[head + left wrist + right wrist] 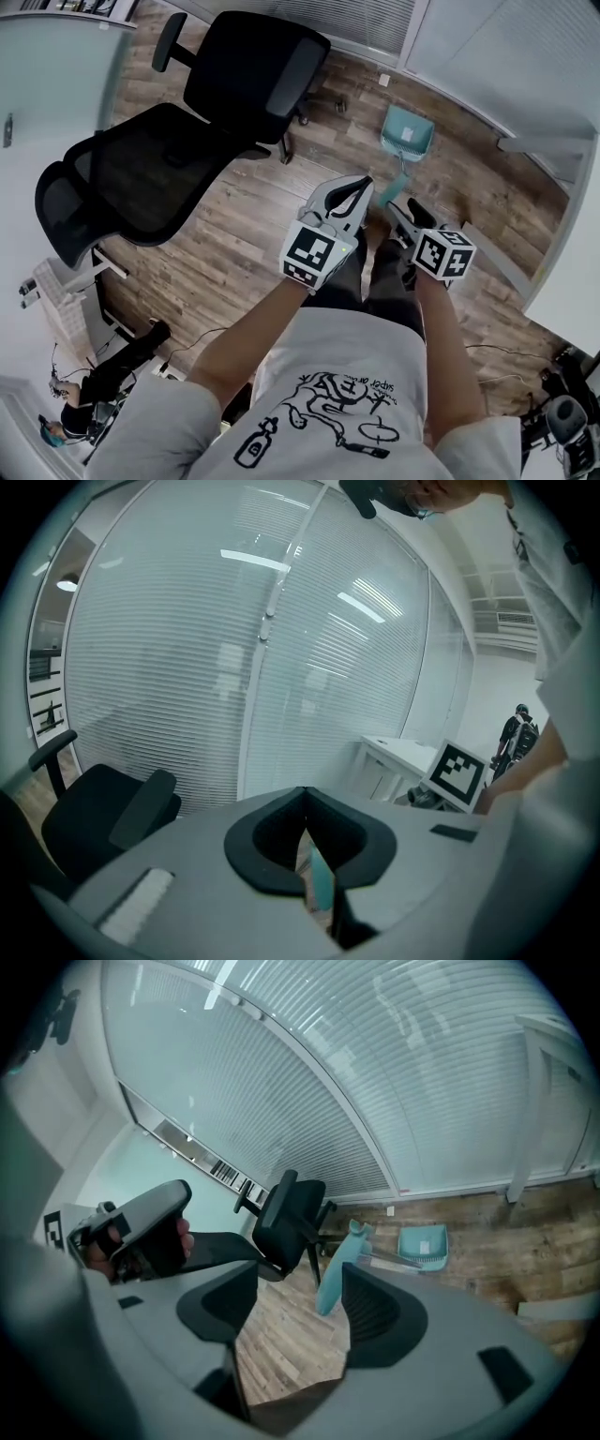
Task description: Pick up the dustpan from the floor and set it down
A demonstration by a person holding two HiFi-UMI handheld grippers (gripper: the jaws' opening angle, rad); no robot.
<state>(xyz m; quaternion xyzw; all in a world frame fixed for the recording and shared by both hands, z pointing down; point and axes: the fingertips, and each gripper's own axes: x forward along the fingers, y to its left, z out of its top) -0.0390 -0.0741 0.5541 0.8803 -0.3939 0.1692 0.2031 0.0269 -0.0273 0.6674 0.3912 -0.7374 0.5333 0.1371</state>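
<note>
A teal dustpan [407, 129] lies on the wood floor, and its long handle [394, 187] reaches toward me. In the right gripper view the pan [424, 1244] sits by the glass wall, and the handle's teal grip [339, 1265] shows just beyond the gap between the jaws. My right gripper [405, 211] [300, 1283] is open with nothing between its pads. To its left, my left gripper [364, 184] [302, 797] has its jaws meeting at the tips, and a teal sliver of the handle [321, 885] shows behind them.
A black office chair [187, 131] [291, 1213] stands left of the dustpan. Glass walls with blinds [234, 649] run behind. A white desk [403, 757] is at the right, and a white panel edge [562, 272] borders the floor. Another person [94, 389] and cables lie at lower left.
</note>
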